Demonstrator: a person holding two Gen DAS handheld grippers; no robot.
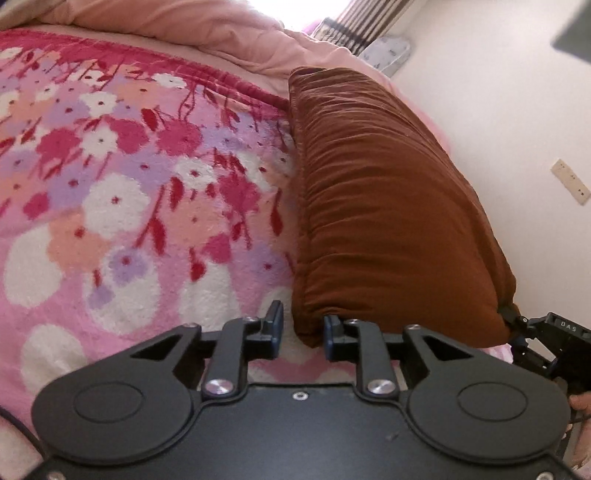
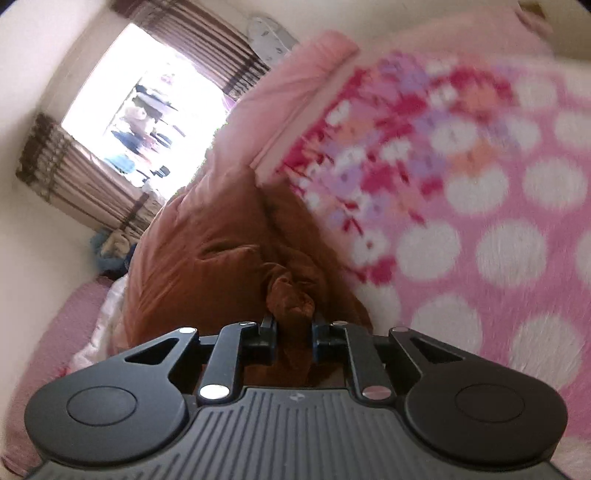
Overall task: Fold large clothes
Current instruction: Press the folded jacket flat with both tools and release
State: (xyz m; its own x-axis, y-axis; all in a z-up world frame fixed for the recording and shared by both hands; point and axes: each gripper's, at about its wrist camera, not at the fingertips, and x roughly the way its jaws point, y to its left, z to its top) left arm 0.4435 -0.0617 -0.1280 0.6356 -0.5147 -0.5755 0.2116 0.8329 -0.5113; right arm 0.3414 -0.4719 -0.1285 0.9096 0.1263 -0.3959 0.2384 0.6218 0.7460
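Note:
A brown garment [image 1: 388,206] lies folded into a long thick strip on a pink floral blanket [image 1: 129,203]. My left gripper [image 1: 303,328] is at the strip's near left corner, jaws narrowed on the cloth edge between them. The black body of the right tool [image 1: 554,332] meets the strip's near right corner. In the right wrist view the brown garment [image 2: 207,251] stretches away, and my right gripper [image 2: 294,328] is shut on a bunched lump of it. The blanket [image 2: 480,221] fills the right side there, blurred.
A pink duvet [image 1: 221,33] is heaped along the far side of the bed. A bright window with striped curtains [image 2: 147,103] is beyond it. A white wall with a socket plate [image 1: 570,181] runs beside the garment. A person's fingers [image 1: 581,402] hold the right tool.

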